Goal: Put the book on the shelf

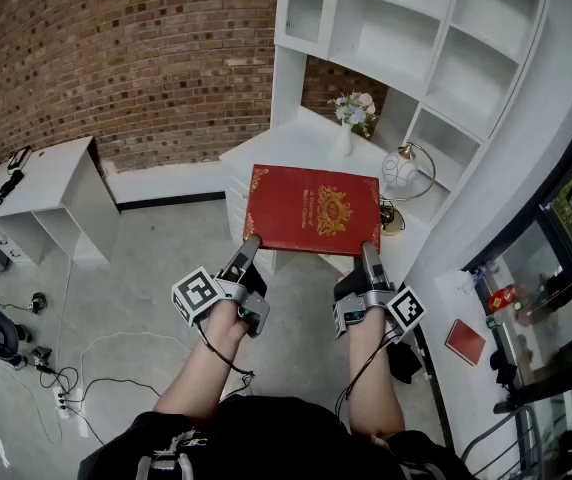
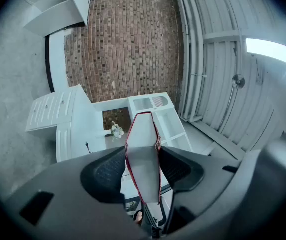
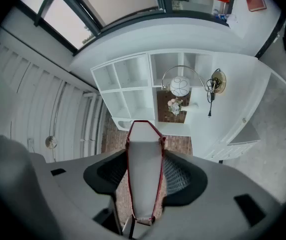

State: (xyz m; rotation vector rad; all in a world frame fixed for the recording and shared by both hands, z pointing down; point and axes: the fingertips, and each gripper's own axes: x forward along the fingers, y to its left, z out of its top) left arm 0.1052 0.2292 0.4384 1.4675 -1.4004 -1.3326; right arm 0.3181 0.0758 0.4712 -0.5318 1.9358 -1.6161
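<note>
A large red book [image 1: 311,210] with gold ornament on its cover is held flat in the air in front of the white corner desk [image 1: 276,153]. My left gripper [image 1: 249,247] is shut on its near left corner and my right gripper [image 1: 368,254] on its near right corner. In the left gripper view the book's page edge [image 2: 144,159] stands clamped between the two dark pads. The right gripper view shows the same, with the book [image 3: 144,171] pressed between both pads. The white shelf unit [image 1: 421,38] rises behind the desk with open compartments.
On the desk stand a vase of flowers [image 1: 351,118] and a round globe lamp [image 1: 401,168]. A brick wall [image 1: 136,58] lies behind. A low white cabinet [image 1: 51,198] stands at left, cables [image 1: 76,368] lie on the floor, and a small red book [image 1: 464,341] lies on the ledge at right.
</note>
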